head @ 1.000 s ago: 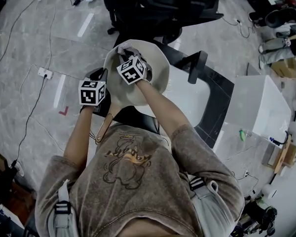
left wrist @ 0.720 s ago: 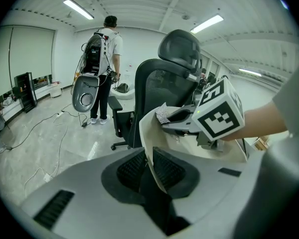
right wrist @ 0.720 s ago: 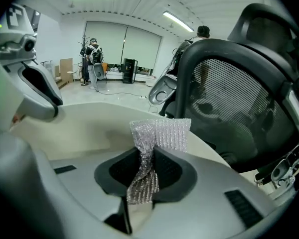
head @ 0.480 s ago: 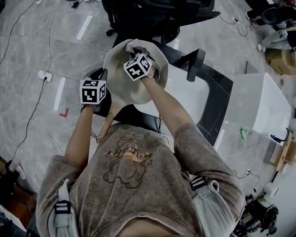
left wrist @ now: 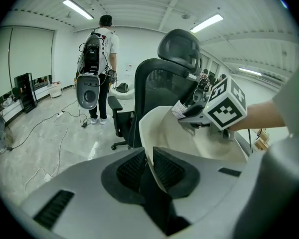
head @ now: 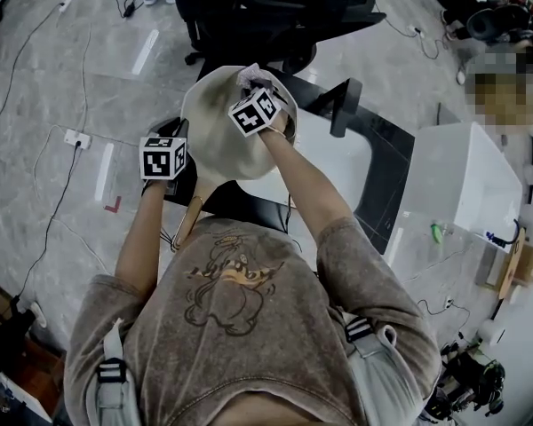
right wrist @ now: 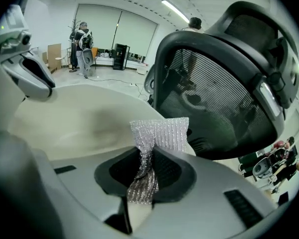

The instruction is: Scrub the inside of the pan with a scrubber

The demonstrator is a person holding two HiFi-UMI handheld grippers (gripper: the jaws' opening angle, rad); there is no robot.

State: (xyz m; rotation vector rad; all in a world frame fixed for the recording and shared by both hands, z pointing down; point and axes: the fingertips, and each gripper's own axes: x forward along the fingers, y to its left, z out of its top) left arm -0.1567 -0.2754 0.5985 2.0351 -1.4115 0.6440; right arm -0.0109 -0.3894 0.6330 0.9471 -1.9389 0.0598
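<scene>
The left gripper [left wrist: 149,167] pinches the thin rim of the pan [left wrist: 199,144] between narrow jaws, so the bowl spreads ahead of them and to their right. The right gripper [right wrist: 143,172] is clamped on the scrubber [right wrist: 159,132], a soft silvery mesh which sticks out past the jaw tips, near the far rim. The pan looks stiff and smooth (a rim grip may slip, I think; the handle [head: 194,211] seems safer). Its long axis runs from the handle, pointing back to the person, to the far rim.
</scene>
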